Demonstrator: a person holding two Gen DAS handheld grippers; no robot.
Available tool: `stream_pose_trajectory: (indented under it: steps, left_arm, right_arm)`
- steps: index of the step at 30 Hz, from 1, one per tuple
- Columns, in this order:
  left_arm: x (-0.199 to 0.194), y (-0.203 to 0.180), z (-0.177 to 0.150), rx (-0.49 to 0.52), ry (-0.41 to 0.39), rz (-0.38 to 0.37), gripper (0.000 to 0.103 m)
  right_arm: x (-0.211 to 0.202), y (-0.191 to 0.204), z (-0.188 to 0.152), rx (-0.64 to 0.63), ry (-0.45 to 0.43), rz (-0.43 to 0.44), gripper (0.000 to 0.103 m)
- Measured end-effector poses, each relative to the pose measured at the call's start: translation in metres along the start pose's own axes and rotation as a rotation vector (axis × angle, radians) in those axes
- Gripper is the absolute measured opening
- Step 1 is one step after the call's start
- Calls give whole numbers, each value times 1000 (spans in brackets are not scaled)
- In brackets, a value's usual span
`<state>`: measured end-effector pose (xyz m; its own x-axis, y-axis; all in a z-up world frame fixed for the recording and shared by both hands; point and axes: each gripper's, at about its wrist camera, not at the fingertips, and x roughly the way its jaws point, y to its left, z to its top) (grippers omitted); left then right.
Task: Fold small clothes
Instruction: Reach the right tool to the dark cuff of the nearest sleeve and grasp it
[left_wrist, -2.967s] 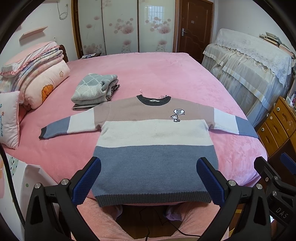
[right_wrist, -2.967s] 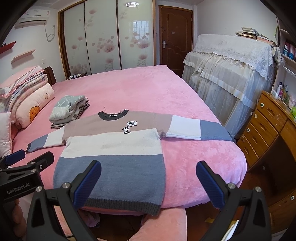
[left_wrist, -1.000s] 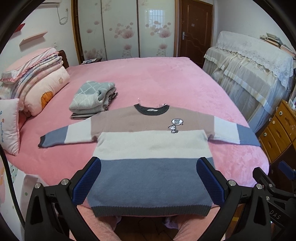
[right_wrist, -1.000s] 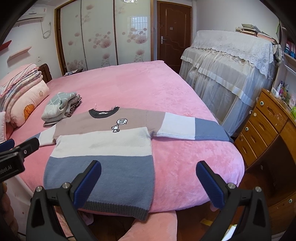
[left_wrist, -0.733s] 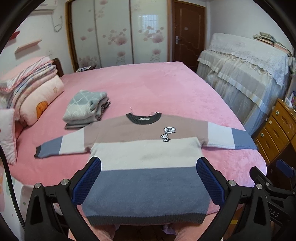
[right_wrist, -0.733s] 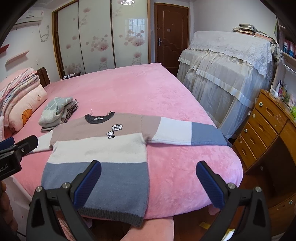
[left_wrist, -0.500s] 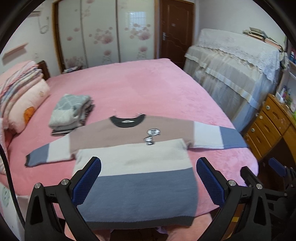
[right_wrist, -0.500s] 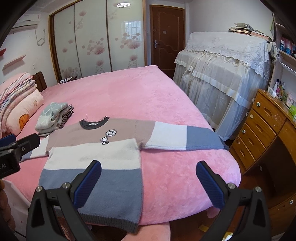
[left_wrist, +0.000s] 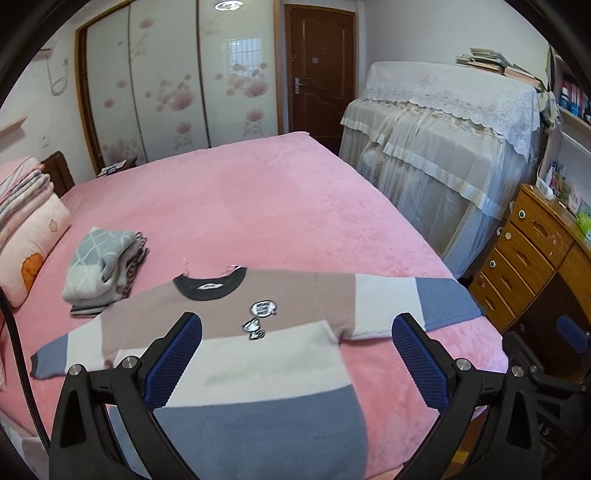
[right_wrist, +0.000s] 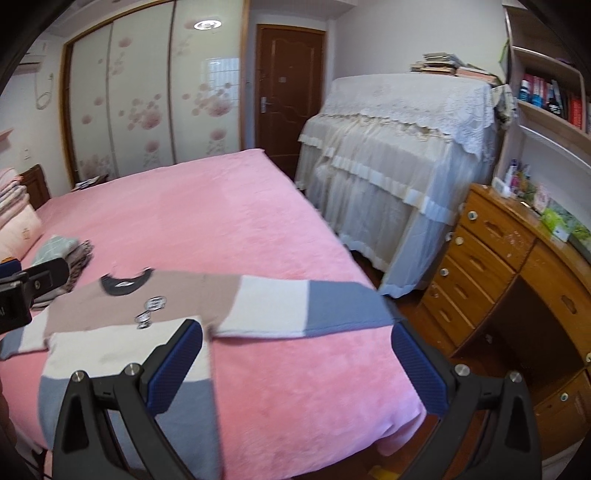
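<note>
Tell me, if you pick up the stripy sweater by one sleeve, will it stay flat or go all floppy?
Probably floppy: the sweater is soft knit lying limp on the bed, its hem drooping over the edge. Lifted by the right sleeve, the body would likely dangle and bunch. It looks small, so probably light.

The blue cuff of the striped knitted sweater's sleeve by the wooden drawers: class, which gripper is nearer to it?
Right. The right gripper faces that blue cuff closely; the left gripper hovers over the sweater's body, farther left.

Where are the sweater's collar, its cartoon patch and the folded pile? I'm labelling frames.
sweater collar (left_wrist: 210, 288), left wrist view, dark ribbed neckband.
cartoon patch (left_wrist: 258, 318), left wrist view, between bubble and figure.
folded pile (left_wrist: 98, 264), left wrist view, grey checked top garment.
</note>
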<state>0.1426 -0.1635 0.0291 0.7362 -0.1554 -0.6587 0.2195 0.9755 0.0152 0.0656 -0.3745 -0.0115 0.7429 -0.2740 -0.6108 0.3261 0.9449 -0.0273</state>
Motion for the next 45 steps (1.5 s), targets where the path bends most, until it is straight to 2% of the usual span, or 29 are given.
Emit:
stream_pose_trajectory:
  steps: [5,10,14,16,18,20,21,29,35,39,42,45]
  left_arm:
    - [33,-22,5,1,27,-34,102]
    - [66,-39,5,1,34,-29,102]
    - [94,-53,1,8,42,-27,102]
    - [110,-62,-3,11,57,-29,102]
    - [125,-71,-6,17,73,-36,102]
    - [142,-81,-11,24,87,-41,102]
    - [150,-85,-14,28,96,-40,102]
    - [201,-105,-35,40,176,-17,102]
    - [217,-109,-44,30,211,-11,102]
    - [220,-109,-47,27,218,-6,102]
    - [221,-107,-48,20,219,-3,102]
    - [223,-108,-48,11,225,-3,102]
  right_arm:
    - [26,-26,7,27,10,-80,103]
    - [54,-46,7,35,52,-156,103]
    - [74,-62,1,50,69,-182,103]
    - [93,-77,-2,85,105,-165,102]
    - [112,-94,-7,133,151,-133,98]
    - [138,-117,-13,202,213,-89,85]
    - [146,-123,-16,222,234,-78,84]
    - [218,-173,-52,416,376,60,84]
    - [263,-187,-62,554,433,143,82]
    - [291,-193,-64,625,448,159,80]
    - [307,-197,-64,655,456,150,71]
    - [318,-198,-62,672,448,137,56]
